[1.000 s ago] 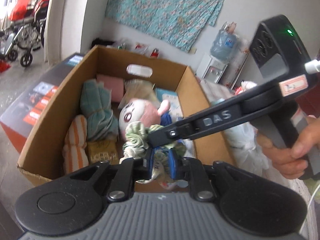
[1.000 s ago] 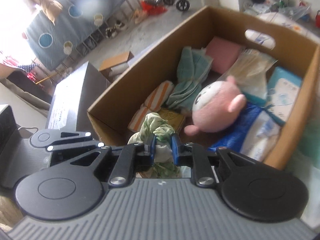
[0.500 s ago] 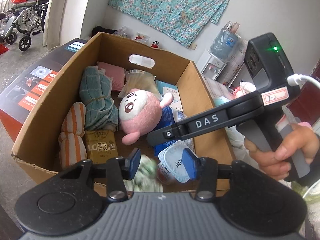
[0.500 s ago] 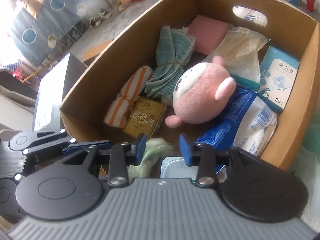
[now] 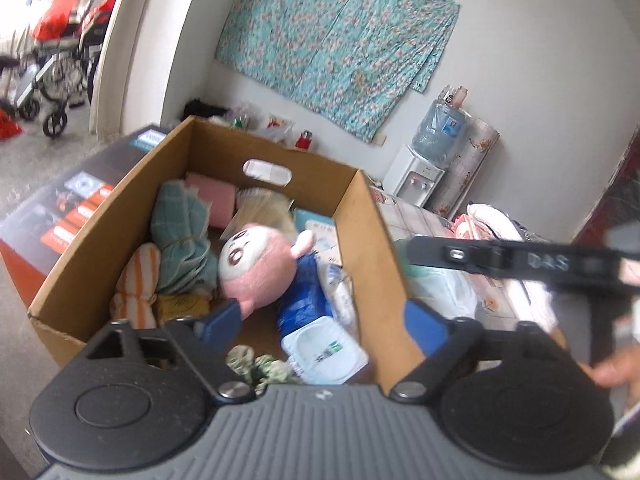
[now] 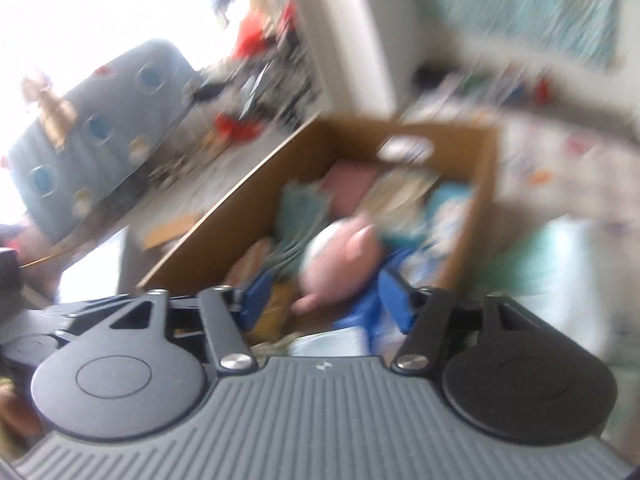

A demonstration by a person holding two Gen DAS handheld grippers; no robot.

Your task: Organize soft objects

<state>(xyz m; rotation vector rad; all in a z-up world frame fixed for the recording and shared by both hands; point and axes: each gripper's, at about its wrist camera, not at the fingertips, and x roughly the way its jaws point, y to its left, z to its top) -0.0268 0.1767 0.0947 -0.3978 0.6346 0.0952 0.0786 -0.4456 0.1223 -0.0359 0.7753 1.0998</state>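
Only the left wrist view shows the green scrunchie (image 5: 262, 366) sharply.

Soft daylight fills both views, coming from the open doorway at far left. In the left wrist view the picture is fairly sharp: the cardboard box (image 5: 362, 216) and the floral cloth on the wall (image 5: 336, 40) read clearly, shadows inside the box are mild, and only the right gripper (image 5: 520, 260) at the right edge is smeared. Fisheye distortion bends the walls near the edges. The right wrist view is heavily motion-blurred throughout; the box's contents are soft smears, and the upper left corner is blown out to white glare.
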